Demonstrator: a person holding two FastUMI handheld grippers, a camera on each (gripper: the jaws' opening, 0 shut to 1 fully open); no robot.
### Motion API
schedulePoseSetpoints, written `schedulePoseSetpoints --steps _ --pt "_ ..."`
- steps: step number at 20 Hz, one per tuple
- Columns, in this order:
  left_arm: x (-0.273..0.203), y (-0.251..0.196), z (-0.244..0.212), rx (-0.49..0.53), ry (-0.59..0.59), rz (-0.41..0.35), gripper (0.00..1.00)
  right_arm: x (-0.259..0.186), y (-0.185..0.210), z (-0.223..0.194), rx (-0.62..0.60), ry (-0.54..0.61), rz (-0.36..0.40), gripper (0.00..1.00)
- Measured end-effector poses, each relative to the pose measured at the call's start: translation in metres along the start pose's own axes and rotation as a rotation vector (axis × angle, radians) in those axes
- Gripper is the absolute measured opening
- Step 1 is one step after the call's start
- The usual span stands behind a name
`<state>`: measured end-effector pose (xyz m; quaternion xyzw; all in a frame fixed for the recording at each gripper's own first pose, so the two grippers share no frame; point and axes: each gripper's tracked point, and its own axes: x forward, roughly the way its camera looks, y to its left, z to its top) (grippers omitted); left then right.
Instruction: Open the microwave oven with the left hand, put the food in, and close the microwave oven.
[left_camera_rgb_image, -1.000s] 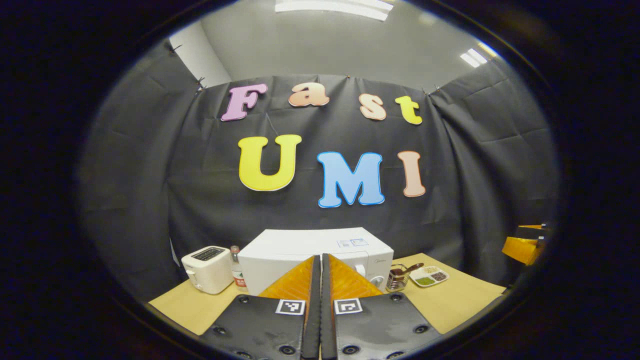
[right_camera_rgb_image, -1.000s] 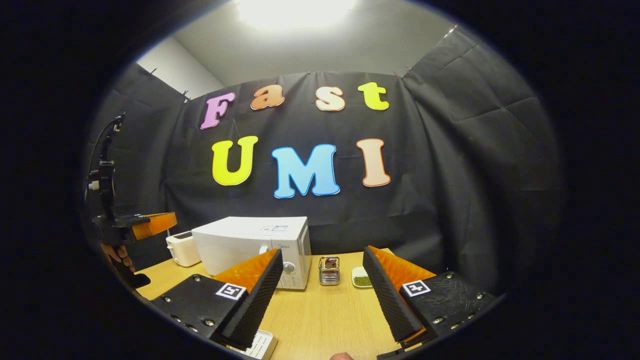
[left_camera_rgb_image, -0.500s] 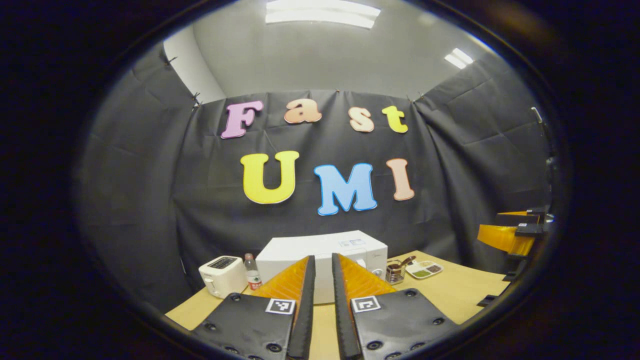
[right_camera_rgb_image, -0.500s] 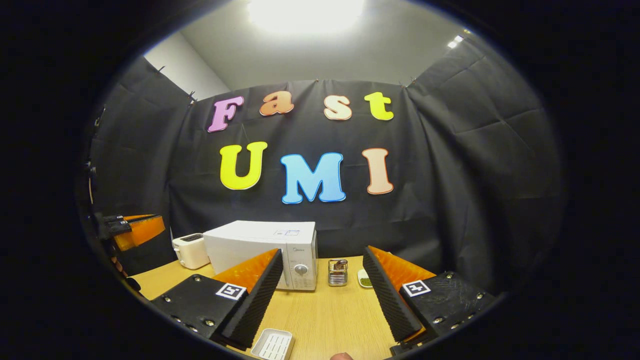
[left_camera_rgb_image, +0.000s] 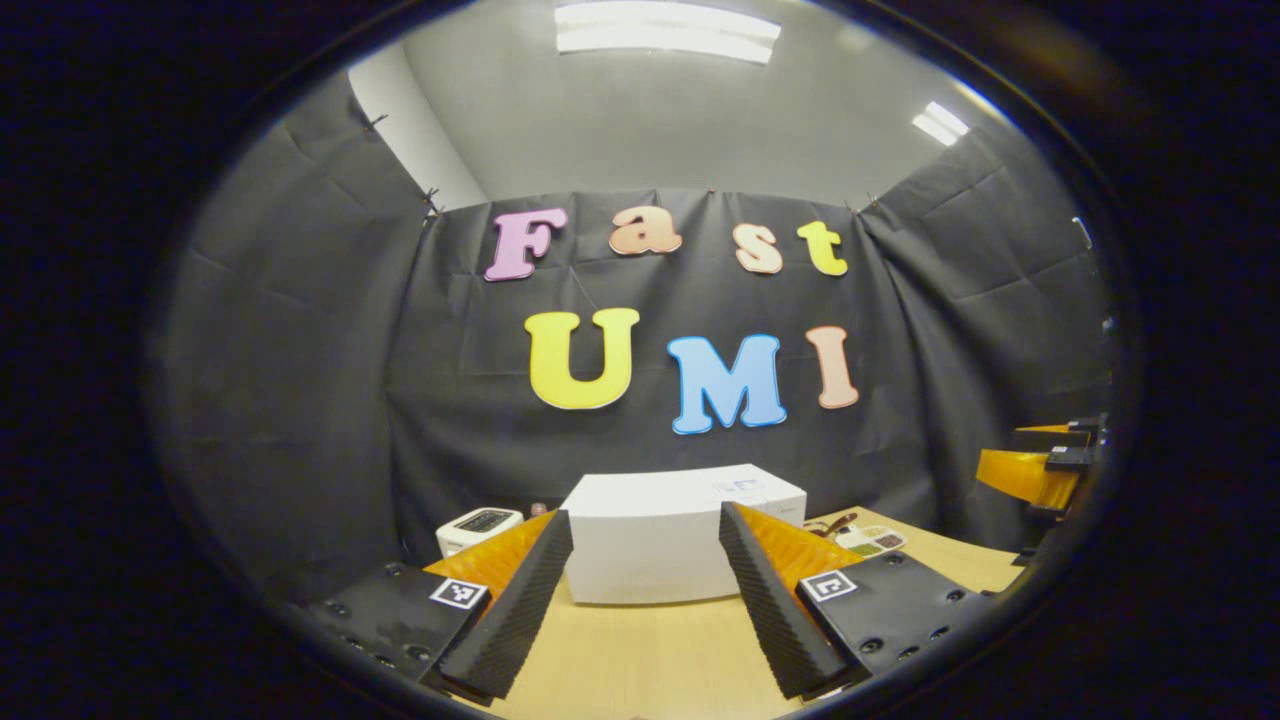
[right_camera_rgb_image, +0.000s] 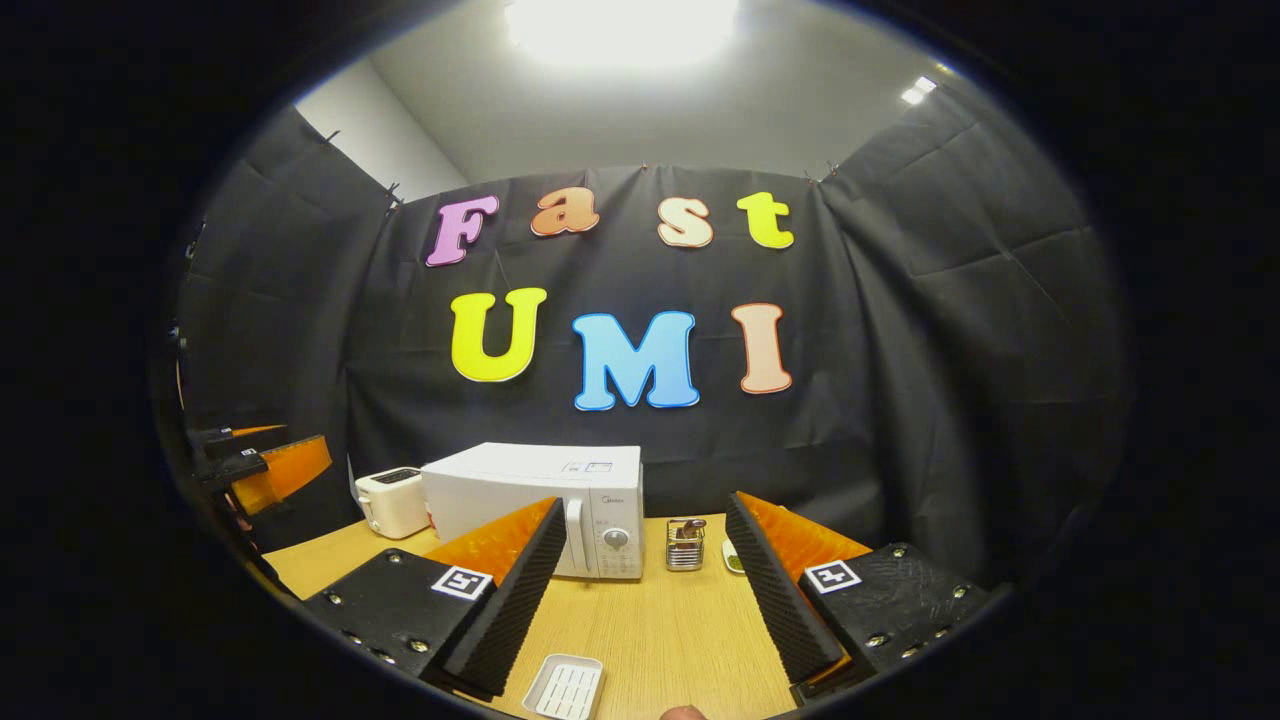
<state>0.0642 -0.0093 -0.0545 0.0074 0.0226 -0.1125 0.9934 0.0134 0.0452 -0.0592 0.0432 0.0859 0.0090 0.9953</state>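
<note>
The white microwave (left_camera_rgb_image: 680, 535) stands on the wooden table (left_camera_rgb_image: 640, 650) with its door closed, straight ahead of my left gripper (left_camera_rgb_image: 645, 520), which is open and holds nothing. In the right gripper view the microwave (right_camera_rgb_image: 545, 505) shows its handle and dial panel (right_camera_rgb_image: 617, 530) on its right side. My right gripper (right_camera_rgb_image: 645, 505) is open and empty, well short of the microwave. A small white ribbed tray (right_camera_rgb_image: 565, 687) lies on the table just below its fingers. The left gripper (right_camera_rgb_image: 270, 470) hangs at the far left of that view, and the right gripper (left_camera_rgb_image: 1030, 475) at the far right of the left gripper view.
A white toaster (right_camera_rgb_image: 392, 500) stands left of the microwave. Right of the microwave are a metal wire holder (right_camera_rgb_image: 685, 545) and a small dish of seasonings (left_camera_rgb_image: 868, 541). Bare tabletop lies between the grippers and the microwave.
My left gripper has opened from shut to wide apart and turned slightly. The right gripper stays open; its view shifted a little, bringing the white tray further into sight.
</note>
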Motion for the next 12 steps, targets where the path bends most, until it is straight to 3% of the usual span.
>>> schedulePoseSetpoints --steps 12 --pt "0.001 0.016 -0.003 -0.008 -0.001 0.044 0.98 0.004 0.013 0.003 -0.022 -0.002 0.030 0.98"
